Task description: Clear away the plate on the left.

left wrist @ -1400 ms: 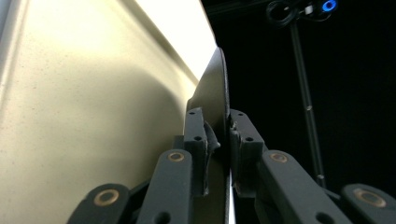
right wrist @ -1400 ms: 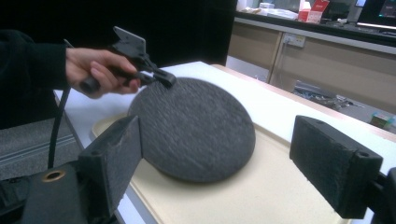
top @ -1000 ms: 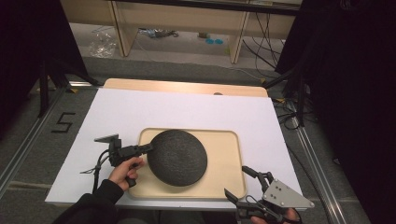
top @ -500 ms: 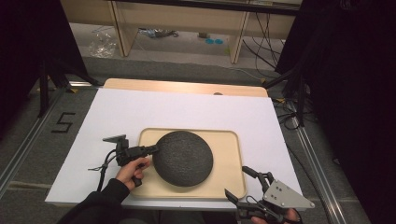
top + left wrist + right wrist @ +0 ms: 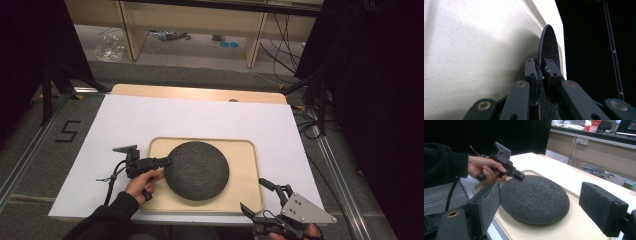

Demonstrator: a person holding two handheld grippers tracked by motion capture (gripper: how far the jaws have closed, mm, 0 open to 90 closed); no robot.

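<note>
A round dark textured plate [image 5: 196,170] lies on a beige tray [image 5: 245,150] in the middle of the white table. My left gripper [image 5: 164,162] is shut on the plate's left rim; in the left gripper view the plate's edge [image 5: 548,45] stands between the two closed jaws, with my left gripper [image 5: 540,71] turned on its side. In the right gripper view the plate [image 5: 534,197] lies flat with the left gripper [image 5: 520,176] clamped on its far edge. My right gripper [image 5: 260,197] hangs open off the tray's front right corner, nothing between its jaws.
The tray [image 5: 564,227] sits on a white sheet [image 5: 100,145] over a wooden table. Cables [image 5: 310,125] hang off the right side. A shelf unit [image 5: 200,30] stands beyond the far edge. Bare white surface lies left and behind the tray.
The left gripper has slid rightward with the plate, which has moved from the tray's left part toward its middle. The right gripper has stayed put.
</note>
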